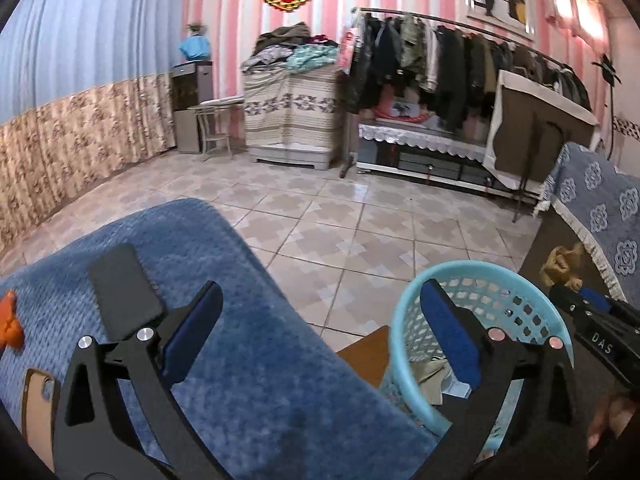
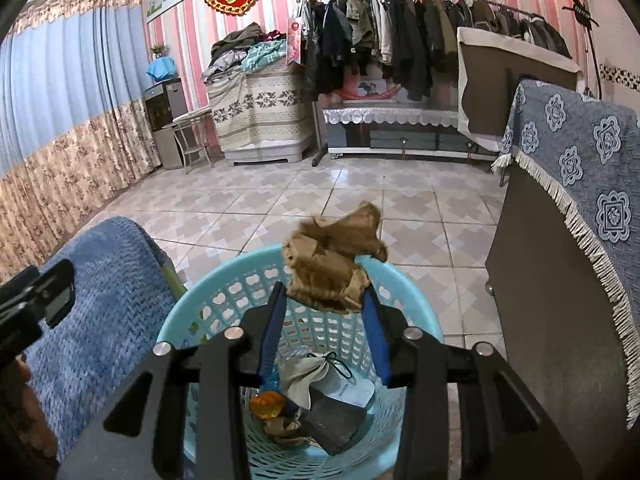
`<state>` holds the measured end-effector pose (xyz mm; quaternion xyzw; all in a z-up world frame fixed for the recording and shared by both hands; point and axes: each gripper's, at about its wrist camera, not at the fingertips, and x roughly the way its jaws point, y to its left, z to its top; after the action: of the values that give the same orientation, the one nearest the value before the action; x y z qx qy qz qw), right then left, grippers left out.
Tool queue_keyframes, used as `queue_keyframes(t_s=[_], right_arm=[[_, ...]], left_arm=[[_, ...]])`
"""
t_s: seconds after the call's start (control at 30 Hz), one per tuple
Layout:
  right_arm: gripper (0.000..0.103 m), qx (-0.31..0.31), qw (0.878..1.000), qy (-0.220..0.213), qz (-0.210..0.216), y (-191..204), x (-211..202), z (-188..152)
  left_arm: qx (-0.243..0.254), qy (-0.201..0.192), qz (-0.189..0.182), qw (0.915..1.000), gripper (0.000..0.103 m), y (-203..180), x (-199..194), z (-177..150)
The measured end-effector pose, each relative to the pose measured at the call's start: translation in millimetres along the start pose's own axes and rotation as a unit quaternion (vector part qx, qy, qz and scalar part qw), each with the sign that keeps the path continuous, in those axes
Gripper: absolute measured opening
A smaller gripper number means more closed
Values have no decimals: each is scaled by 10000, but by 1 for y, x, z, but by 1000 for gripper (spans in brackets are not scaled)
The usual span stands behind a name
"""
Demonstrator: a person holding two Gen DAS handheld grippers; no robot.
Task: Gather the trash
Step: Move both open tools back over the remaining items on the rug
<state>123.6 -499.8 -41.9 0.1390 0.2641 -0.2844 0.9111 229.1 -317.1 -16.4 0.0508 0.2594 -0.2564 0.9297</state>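
Note:
A light blue perforated basket (image 2: 224, 276) stands on the floor just below my right gripper (image 2: 324, 294). That gripper is shut on a crumpled brown paper (image 2: 332, 256), held above the basket's far rim. In the basket lie a pale cloth pouch (image 2: 308, 376), a dark block (image 2: 340, 420) and an orange wrapper (image 2: 266, 404). My left gripper (image 1: 320, 292) stands wide open with nothing between its fingers, over the edge of a blue blanket (image 1: 248, 360) and the basket (image 1: 480, 268). The left wrist view shows the brown paper (image 1: 564, 264) at the right. An orange scrap (image 1: 8, 320) lies on the blanket at far left.
A dark cabinet (image 2: 552, 300) under a blue patterned cloth (image 2: 580, 168) stands right of the basket. Tiled floor (image 2: 320, 200) stretches ahead to a clothes rack (image 2: 400, 28), a covered chest (image 2: 260, 112) and curtains (image 2: 60, 128) on the left.

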Motion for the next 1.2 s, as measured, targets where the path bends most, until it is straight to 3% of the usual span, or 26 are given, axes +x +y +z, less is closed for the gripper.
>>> queue_keyframes(t_s=[0.03, 0.1, 0.2, 0.3, 0.37, 0.8, 1.2], right_arm=[[48, -11, 10000, -31, -24, 2, -1, 0], [68, -16, 9999, -107, -29, 6, -4, 1], [78, -25, 9998, -164, -83, 9, -7, 1], [80, -45, 9998, -190, -22, 14, -9, 2], [90, -88, 9997, -237, -48, 18, -12, 2], [91, -464, 9988, -160, 50, 59, -12, -4], [91, -852, 9947, -298, 483, 108, -28, -19]], left_arm=[[-39, -7, 29, 10000, 96, 4, -3, 1], [-120, -32, 65, 9999, 96, 13, -10, 3], [-177, -126, 197, 9996, 97, 28, -22, 7], [-281, -185, 303, 9990, 97, 45, -35, 9], [-331, -204, 386, 9985, 97, 55, -43, 9], [-618, -95, 1132, 9916, 97, 133, -90, -18], [-949, -58, 1927, 9766, 97, 220, -135, -51]])
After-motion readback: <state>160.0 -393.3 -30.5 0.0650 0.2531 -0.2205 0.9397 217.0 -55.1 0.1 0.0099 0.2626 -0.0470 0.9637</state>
